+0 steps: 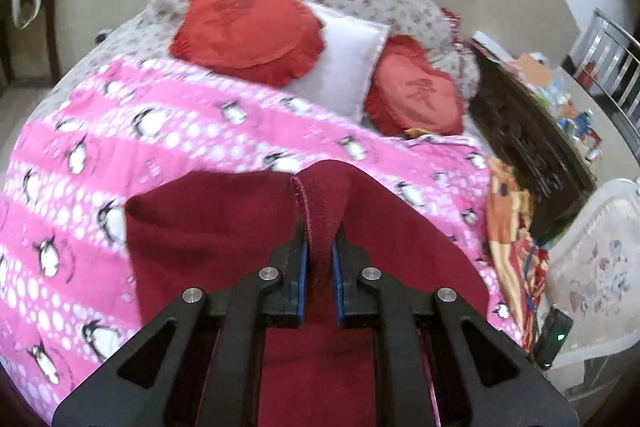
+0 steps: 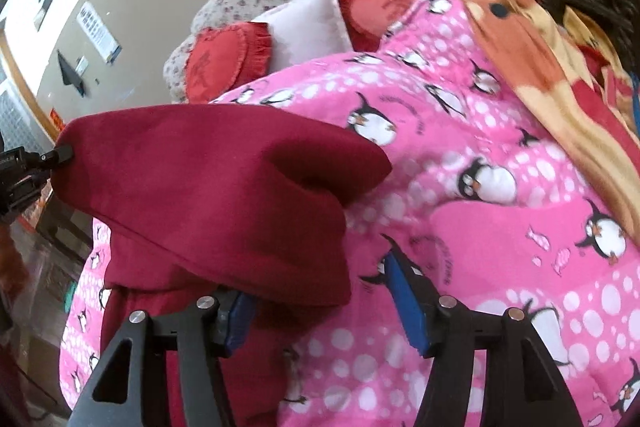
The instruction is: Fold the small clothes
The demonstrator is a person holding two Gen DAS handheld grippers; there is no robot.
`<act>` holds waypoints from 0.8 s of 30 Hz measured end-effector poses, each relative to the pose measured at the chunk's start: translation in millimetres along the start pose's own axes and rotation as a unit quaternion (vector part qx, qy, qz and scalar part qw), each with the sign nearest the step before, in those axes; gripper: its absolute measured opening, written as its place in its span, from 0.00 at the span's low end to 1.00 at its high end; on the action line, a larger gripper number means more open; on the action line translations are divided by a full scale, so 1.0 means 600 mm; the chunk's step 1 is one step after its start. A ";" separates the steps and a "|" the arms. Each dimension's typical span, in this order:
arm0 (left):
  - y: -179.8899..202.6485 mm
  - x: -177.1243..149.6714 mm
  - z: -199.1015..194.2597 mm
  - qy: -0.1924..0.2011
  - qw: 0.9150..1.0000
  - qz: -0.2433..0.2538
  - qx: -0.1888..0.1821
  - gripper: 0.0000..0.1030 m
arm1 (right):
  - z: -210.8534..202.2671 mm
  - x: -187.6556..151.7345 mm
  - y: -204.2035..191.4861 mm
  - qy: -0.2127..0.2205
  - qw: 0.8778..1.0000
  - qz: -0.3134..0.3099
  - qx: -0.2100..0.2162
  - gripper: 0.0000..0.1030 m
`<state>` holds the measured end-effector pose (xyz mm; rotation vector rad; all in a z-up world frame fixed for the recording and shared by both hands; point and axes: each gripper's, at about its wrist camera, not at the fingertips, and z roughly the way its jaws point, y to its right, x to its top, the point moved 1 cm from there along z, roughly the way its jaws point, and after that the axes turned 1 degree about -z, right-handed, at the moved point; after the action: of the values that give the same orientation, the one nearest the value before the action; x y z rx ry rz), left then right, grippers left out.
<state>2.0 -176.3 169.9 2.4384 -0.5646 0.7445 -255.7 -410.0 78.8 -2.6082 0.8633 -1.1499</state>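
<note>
The pink penguin blanket (image 1: 200, 131) covers the bed, with bare pink surface to the left of and beyond the dark red garment (image 1: 208, 227). At the head of the bed lie two red cushions (image 1: 248, 27) and a white pillow (image 1: 344, 67); along the right edge an orange patterned blanket (image 1: 508, 211) is bunched against a dark carved headboard-like panel (image 1: 520, 131), and a translucent plastic bin (image 1: 592, 259) stands just past that edge.

The left gripper (image 1: 320, 251) has its fingers nearly closed, pinching a raised, stitched edge of the garment between the blue pads (image 1: 303, 267); the cloth rises into a ridge there and spreads flat to either side.

In the right wrist view the garment (image 2: 208, 187) is lifted and doubled over in a rounded fold above the blanket (image 2: 500, 227), its far left corner pinched by the left gripper (image 2: 60, 151). The right gripper (image 2: 320, 303) has its fingers spread wide, holding nothing; its left finger sits under the hanging cloth.
</note>
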 end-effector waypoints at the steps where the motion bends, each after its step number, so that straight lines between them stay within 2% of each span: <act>1: -0.013 -0.009 0.011 -0.010 1.000 -0.006 0.010 0.09 | 0.003 0.000 -0.001 0.002 1.000 0.001 -0.009 0.57; 4: -0.052 -0.044 0.047 -0.032 0.998 -0.023 0.044 0.09 | 0.009 -0.003 0.014 0.004 0.998 0.015 -0.060 0.57; 6: -0.083 -0.070 0.083 -0.056 0.996 -0.049 0.049 0.09 | 0.008 -0.011 0.034 0.001 0.997 0.038 -0.062 0.57; 8: -0.095 -0.095 0.123 -0.082 0.993 -0.056 0.060 0.09 | 0.016 -0.020 0.051 -0.022 0.996 0.050 -0.074 0.57; 10: -0.101 -0.111 0.141 -0.089 0.992 -0.057 0.071 0.09 | 0.018 -0.030 0.064 -0.049 0.996 0.060 -0.045 0.57; 13: -0.109 -0.114 0.138 -0.088 0.992 -0.068 0.062 0.09 | -0.018 -0.027 0.070 -0.055 0.997 0.052 -0.017 0.57; 16: -0.109 -0.106 0.124 -0.076 0.993 -0.057 0.067 0.09 | -0.064 -0.009 0.085 -0.012 0.998 0.062 -0.005 0.58; 18: -0.109 -0.103 0.117 -0.070 0.993 -0.052 0.074 0.09 | -0.078 0.016 0.096 0.019 0.996 0.088 0.029 0.60; 19: -0.112 -0.101 0.115 -0.067 0.993 -0.054 0.074 0.09 | -0.071 0.031 0.099 0.020 0.994 0.098 0.047 0.60; 21: -0.119 -0.099 0.108 -0.063 0.993 -0.065 0.071 0.09 | -0.035 0.056 0.096 -0.004 0.992 0.104 0.074 0.60; 24: -0.125 -0.093 0.093 -0.053 0.994 -0.074 0.069 0.09 | 0.033 0.074 0.084 -0.057 0.990 0.097 0.085 0.60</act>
<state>20.3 -137.9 69.5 2.6258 -0.3779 0.6155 -239.7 -478.0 74.7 -2.3686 0.9281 -0.9665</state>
